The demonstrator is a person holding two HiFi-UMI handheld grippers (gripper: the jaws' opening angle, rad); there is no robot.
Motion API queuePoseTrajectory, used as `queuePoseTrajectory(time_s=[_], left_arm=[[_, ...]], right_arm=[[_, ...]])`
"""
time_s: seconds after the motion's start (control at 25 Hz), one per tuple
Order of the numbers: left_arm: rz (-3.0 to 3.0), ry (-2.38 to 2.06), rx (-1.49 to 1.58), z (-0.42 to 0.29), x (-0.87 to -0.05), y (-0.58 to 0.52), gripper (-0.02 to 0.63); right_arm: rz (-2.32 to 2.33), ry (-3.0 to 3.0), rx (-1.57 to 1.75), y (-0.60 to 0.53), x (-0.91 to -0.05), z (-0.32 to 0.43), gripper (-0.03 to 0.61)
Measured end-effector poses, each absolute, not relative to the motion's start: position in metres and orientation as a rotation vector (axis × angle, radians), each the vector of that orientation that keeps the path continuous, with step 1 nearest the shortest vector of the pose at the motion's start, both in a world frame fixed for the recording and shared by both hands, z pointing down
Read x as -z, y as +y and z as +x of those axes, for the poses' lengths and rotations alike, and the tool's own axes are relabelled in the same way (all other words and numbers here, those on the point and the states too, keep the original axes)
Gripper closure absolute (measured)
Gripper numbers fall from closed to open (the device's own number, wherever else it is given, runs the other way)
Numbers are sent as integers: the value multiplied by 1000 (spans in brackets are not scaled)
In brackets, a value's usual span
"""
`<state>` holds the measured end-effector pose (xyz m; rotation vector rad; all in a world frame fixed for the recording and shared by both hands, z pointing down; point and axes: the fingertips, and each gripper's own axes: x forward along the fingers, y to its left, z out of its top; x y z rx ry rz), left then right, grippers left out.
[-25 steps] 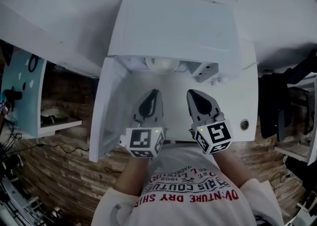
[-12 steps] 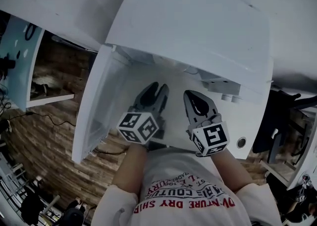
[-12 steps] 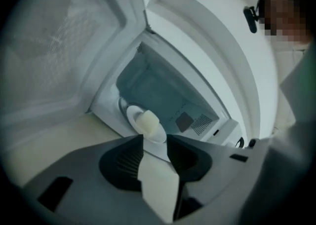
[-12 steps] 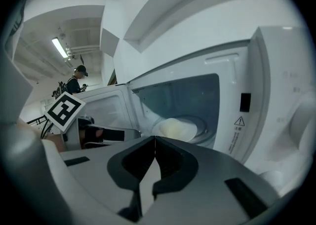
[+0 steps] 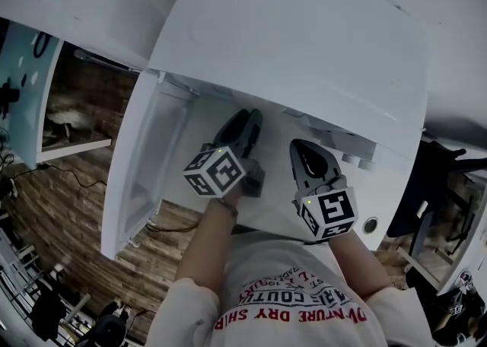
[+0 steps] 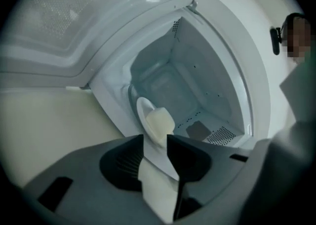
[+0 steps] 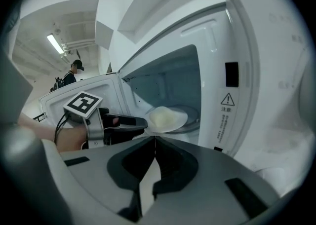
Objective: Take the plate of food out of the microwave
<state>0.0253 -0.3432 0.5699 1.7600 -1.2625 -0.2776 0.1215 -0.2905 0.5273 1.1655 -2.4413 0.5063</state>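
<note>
The white microwave (image 5: 304,41) stands with its door (image 5: 144,163) swung open to the left. Inside, a white plate (image 7: 178,120) holds a pale lump of food (image 7: 163,117) on the turntable. My left gripper (image 5: 247,119) reaches into the opening, rolled onto its side. Its jaws have just been opening and stand open (image 6: 155,137), with the plate (image 6: 142,113) and the food (image 6: 159,123) just ahead of the tips and nothing between the pads. From the right gripper view, the left gripper (image 7: 143,122) points at the plate's near rim. My right gripper (image 5: 300,148) hovers at the opening, shut and empty (image 7: 154,139).
The microwave's right-hand panel carries a warning label (image 7: 228,101) and a round button (image 5: 370,224). A shelf unit (image 5: 68,125) stands to the left over a wooden floor. A person (image 7: 75,66) stands far behind the door.
Both grippers have sunk and moved further into the microwave's mouth. The left gripper has rolled onto its side and its jaws have opened. The right gripper stays shut.
</note>
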Motion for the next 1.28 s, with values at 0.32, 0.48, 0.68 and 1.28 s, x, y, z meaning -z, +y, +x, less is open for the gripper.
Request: queuePoseTrajectory(time_s=[0.32, 0.48, 0.68, 1.28], left_arm=[[1574, -1162, 509, 25, -570, -359, 491], [1506, -1167, 541, 21, -576, -359, 549], [1451, -1151, 567, 17, -576, -360, 566], [1508, -1020, 650, 16, -563, -348, 600]], right_arm=[[1107, -2449, -611, -278, -541, 121, 566], [1100, -2436, -606, -274, -544, 121, 566], [1118, -2410, -614, -273, -547, 125, 566], [1174, -2371, -599, -257, -540, 125, 566]])
